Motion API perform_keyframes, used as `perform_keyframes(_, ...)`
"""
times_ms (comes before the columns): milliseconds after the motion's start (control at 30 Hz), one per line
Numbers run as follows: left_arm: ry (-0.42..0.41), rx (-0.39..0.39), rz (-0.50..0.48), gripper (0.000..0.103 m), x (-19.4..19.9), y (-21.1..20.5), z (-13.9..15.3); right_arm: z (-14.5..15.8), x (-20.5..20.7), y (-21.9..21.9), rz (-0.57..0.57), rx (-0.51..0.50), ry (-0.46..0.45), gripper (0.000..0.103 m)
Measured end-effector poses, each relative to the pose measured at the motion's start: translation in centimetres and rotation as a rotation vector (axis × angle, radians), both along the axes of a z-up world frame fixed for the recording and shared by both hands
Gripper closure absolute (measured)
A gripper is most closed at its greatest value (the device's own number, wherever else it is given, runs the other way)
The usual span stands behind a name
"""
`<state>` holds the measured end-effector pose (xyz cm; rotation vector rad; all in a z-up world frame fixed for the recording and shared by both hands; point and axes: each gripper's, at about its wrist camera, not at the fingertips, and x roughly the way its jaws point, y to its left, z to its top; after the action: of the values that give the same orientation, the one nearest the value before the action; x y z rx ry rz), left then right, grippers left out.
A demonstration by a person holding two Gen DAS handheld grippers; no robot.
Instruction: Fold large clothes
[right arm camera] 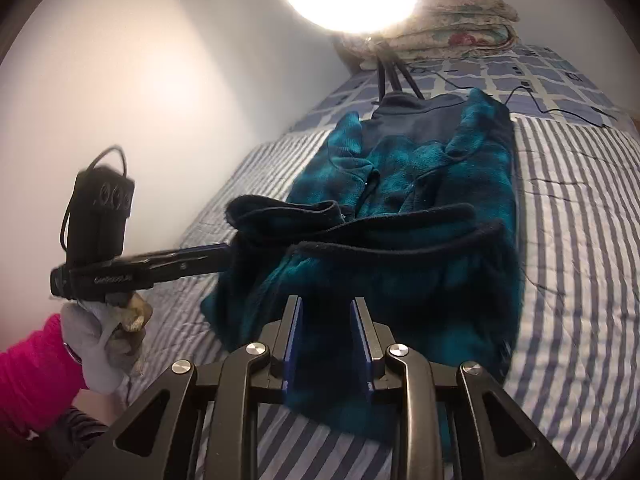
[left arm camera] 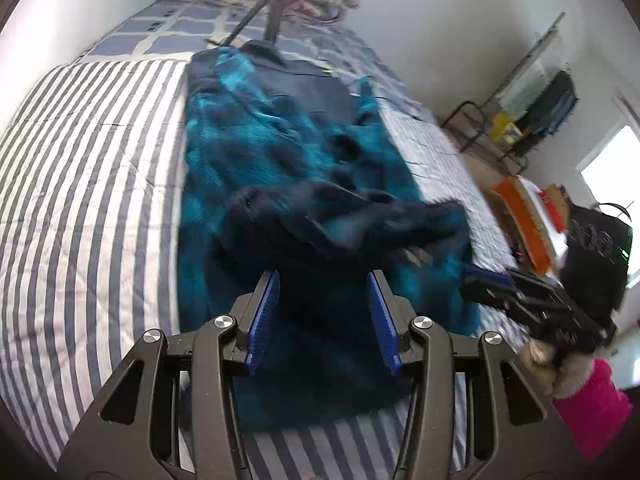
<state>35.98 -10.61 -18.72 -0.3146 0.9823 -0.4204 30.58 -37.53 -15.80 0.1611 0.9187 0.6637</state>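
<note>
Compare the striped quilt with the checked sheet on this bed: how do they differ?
The striped quilt carries grey and white stripes; the checked sheet has blue squares between pale lines. The quilt covers the near part of the bed, the sheet the far end. Both lie partly under the teal fleece garment.

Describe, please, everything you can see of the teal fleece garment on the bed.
The teal fleece garment looks plush, mottled teal and navy, with dark trim along its edges and a plain navy panel near the collar. It lies lengthwise on the striped bedcover, sleeves folded inward and the near end doubled over. Neither gripper's pads visibly press it.
</note>
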Motion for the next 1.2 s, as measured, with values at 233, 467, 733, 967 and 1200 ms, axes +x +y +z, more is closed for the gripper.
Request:
perform_keyframes(233,0.086,0.042,0.072,0.057,5.8,0.2,-5.0,-4.0,6.0,1.2,-0.043,-0.145,0.068,0.079)
perform_keyframes(467,0.031,0.055,0.048,0.057,4.6,0.0,-4.5,-5.5,6.6,1.1,-0.013,-0.161,0.120,0.081)
perform_keyframes(733,-0.059,-0.003,0.049,0.057,5.0,4.2,1.8,0.9,7.0,-4.1,-0.023,-0.037,0.020,0.078)
perform_keyframes(967,-0.098,0.024,0.119,0.057,11.7,7.2,2.6,2.5,14.1,-6.7,-0.227,-0.136,-0.080,0.078)
perform_keyframes(1200,-0.064,-0.047,0.109,0.057,18.6,7.0,-0.5,0.5,21.3,-5.8,-0.268,-0.184,-0.083,0.079)
